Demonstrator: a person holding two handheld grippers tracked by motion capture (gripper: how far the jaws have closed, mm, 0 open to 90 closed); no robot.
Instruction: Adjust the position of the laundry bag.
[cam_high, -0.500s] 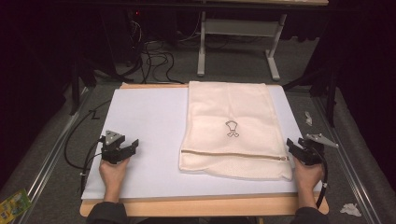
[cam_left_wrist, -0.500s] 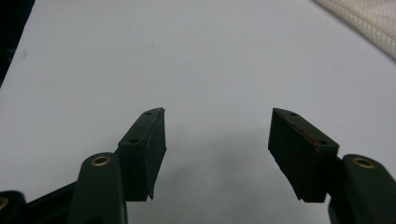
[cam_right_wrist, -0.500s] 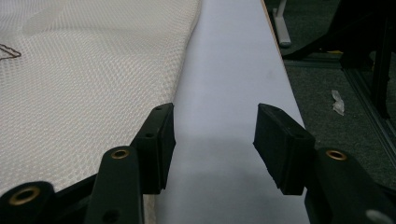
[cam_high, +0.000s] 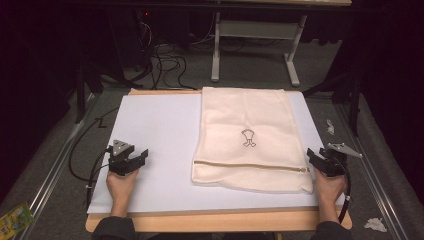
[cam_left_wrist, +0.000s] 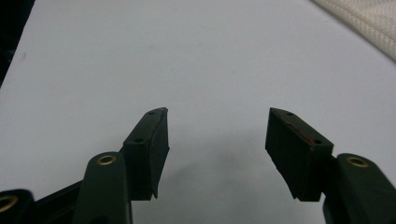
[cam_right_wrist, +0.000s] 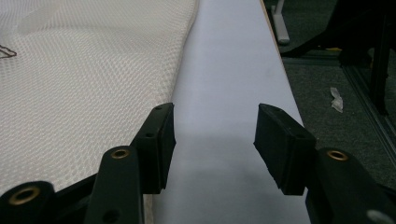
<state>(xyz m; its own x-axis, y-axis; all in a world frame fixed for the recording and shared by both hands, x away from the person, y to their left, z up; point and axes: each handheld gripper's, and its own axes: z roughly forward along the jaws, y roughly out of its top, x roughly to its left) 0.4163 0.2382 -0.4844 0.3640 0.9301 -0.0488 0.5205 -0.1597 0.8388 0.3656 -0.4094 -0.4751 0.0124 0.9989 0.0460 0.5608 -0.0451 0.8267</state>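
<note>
The cream mesh laundry bag (cam_high: 252, 142) is lying flat on the white tabletop (cam_high: 155, 130), zipper running across its near end and a small dark emblem (cam_high: 248, 138) sitting near its middle. Both claws are resting at the near edge of the tabletop, each held in a hand, and neither is gripping anything.

The right claw (cam_high: 317, 159) is sitting just beside the bag's near right corner. In the right gripper view its jaws are standing wide apart, with the bag's mesh (cam_right_wrist: 84, 79) lying under and beyond its one jaw and bare white surface (cam_right_wrist: 224, 93) showing between the two. The bag's side edge is running forward just ahead of that jaw.

The left claw (cam_high: 140, 157) is well apart from the bag, with open white surface between them. In the left gripper view its jaws are also standing spread, and only a corner of the mesh (cam_left_wrist: 369, 21) is showing far ahead to one side.

This looks like the approach step, before any hold on the fabric. The next move probably calls for the right claw to be sliding one jaw under the bag's near corner and pinching the layers, while the left claw is crossing the bare tabletop toward the opposite near corner. The mesh looks soft and limp, so a shallow pinch could be catching only the top layer.
</note>
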